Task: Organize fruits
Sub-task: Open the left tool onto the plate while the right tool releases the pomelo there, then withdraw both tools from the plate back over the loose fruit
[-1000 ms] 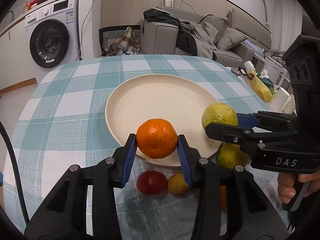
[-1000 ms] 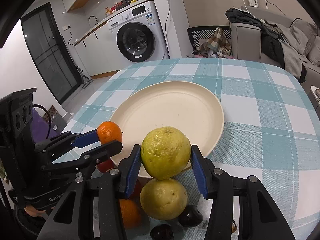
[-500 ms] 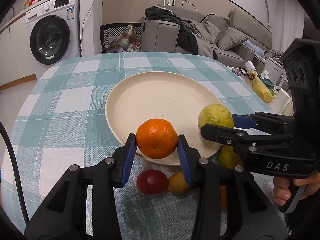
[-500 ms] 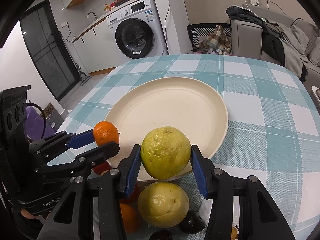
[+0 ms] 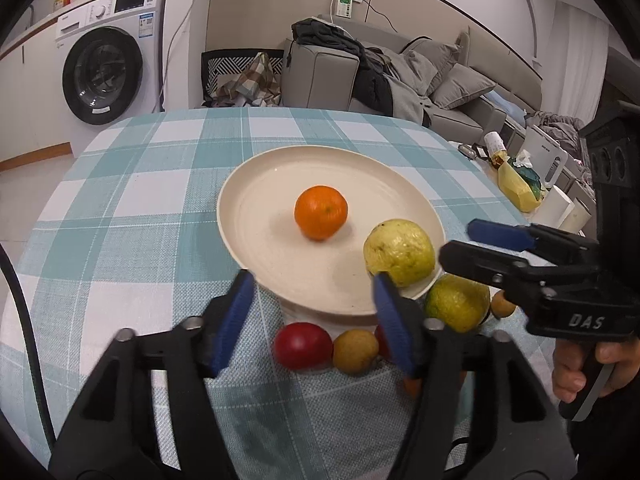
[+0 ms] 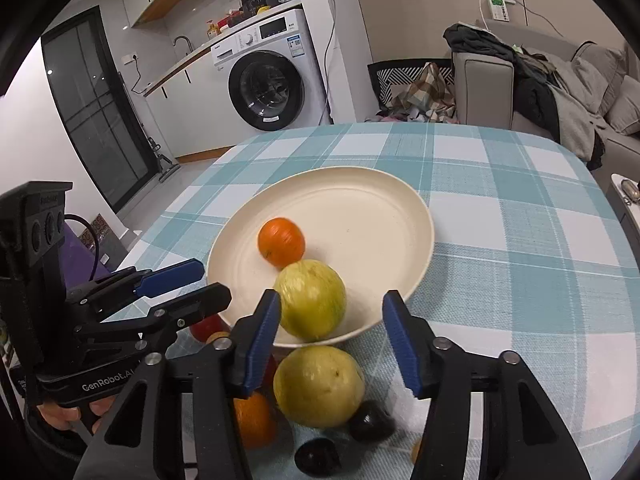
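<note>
A cream plate (image 5: pixel 272 184) (image 6: pixel 384 204) lies on the checked tablecloth. An orange (image 5: pixel 321 217) (image 6: pixel 281 241) sits near its middle. A yellow-green guava (image 5: pixel 399 247) (image 6: pixel 310 300) rests at the plate's near rim. My left gripper (image 5: pixel 314 318) (image 6: pixel 186 284) is open and empty, just short of the plate's near edge. My right gripper (image 6: pixel 330 336) (image 5: pixel 474 242) is open and empty, its jaws apart just behind the guava. A second guava (image 5: pixel 456 302) (image 6: pixel 319 386), a red fruit (image 5: pixel 302 345) and a small yellow-brown fruit (image 5: pixel 355 350) lie on the cloth before the plate.
Another orange (image 6: pixel 254 420) and two dark plums (image 6: pixel 370 420) lie on the cloth under my right gripper. The round table's edge curves away at left and right. A washing machine (image 5: pixel 106 72), a sofa (image 5: pixel 400 80) and a cluttered side table (image 5: pixel 520 184) stand beyond.
Both grippers have opened and drawn back. The orange left my left gripper and now sits mid-plate. The guava left my right gripper and rests at the plate's near rim.
</note>
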Demonstrator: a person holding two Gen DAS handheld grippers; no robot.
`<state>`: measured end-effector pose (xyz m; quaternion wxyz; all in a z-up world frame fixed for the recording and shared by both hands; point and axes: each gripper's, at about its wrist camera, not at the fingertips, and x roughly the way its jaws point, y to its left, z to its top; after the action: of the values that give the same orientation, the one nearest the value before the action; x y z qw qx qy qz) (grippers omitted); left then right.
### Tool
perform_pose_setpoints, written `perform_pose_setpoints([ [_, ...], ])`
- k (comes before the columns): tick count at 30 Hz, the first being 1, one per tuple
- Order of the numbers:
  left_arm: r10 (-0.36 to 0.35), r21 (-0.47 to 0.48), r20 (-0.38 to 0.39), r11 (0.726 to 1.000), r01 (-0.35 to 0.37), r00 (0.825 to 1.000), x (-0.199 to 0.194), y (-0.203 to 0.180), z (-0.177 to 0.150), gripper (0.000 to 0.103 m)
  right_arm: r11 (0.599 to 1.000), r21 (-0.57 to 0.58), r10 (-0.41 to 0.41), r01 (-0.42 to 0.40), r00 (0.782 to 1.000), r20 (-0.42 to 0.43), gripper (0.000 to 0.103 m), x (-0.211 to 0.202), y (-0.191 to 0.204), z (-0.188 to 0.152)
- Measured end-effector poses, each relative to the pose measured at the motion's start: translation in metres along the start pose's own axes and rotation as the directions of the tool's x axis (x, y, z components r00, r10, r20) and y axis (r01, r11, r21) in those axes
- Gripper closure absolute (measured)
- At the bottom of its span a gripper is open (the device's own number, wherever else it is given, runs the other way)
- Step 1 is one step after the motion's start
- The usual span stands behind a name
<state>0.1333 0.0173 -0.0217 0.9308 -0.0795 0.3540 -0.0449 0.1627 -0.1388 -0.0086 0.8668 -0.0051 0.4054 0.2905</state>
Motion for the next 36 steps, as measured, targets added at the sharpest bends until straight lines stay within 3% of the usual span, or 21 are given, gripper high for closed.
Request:
perform_pose_setpoints([
  [2,0.013,-0.003,0.033,1.0,-0.013,0.999,-0.009,-0.001,-0.002,0.017,1.0,-0.003,-0.013,0.013,1.0,0.021,0.021,-0.009,-0.002,-0.002],
  [4,0.016,0.001,0.057,1.0,-0.016,0.998,-0.018,-0.002,-0.003,0.014,1.0,0.0,-0.016,0.016,0.999,0.035,0.017,-0.017,-0.004,-0.005],
  [6,0.012,0.007,0.063,1.0,-0.012,0.998,-0.025,-0.004,-0.005,0.006,1.0,0.006,-0.024,0.024,0.999,0.041,0.011,-0.023,-0.008,-0.009],
  [8,0.009,0.014,0.073,1.0,-0.01,0.997,-0.032,-0.006,-0.01,0.002,0.998,0.01,-0.063,0.063,0.996,0.06,0.001,-0.031,-0.011,-0.014],
  [15,0.029,0.068,0.084,0.997,-0.035,0.996,-0.05,-0.02,-0.023,0.001,0.997,0.032,-0.075,0.074,0.996,0.053,0.0,-0.046,-0.019,-0.025],
  [26,-0.023,0.063,0.047,0.998,0.02,0.999,-0.051,-0.027,-0.039,0.001,0.995,-0.036,-0.094,0.094,0.996,0.003,0.0,-0.045,-0.014,-0.045],
  [36,-0.022,0.081,0.016,0.997,0.021,1.0,-0.042,-0.033,-0.045,0.001,0.995,-0.002,-0.099,0.099,0.994,-0.045,0.0,-0.041,-0.028,-0.053],
])
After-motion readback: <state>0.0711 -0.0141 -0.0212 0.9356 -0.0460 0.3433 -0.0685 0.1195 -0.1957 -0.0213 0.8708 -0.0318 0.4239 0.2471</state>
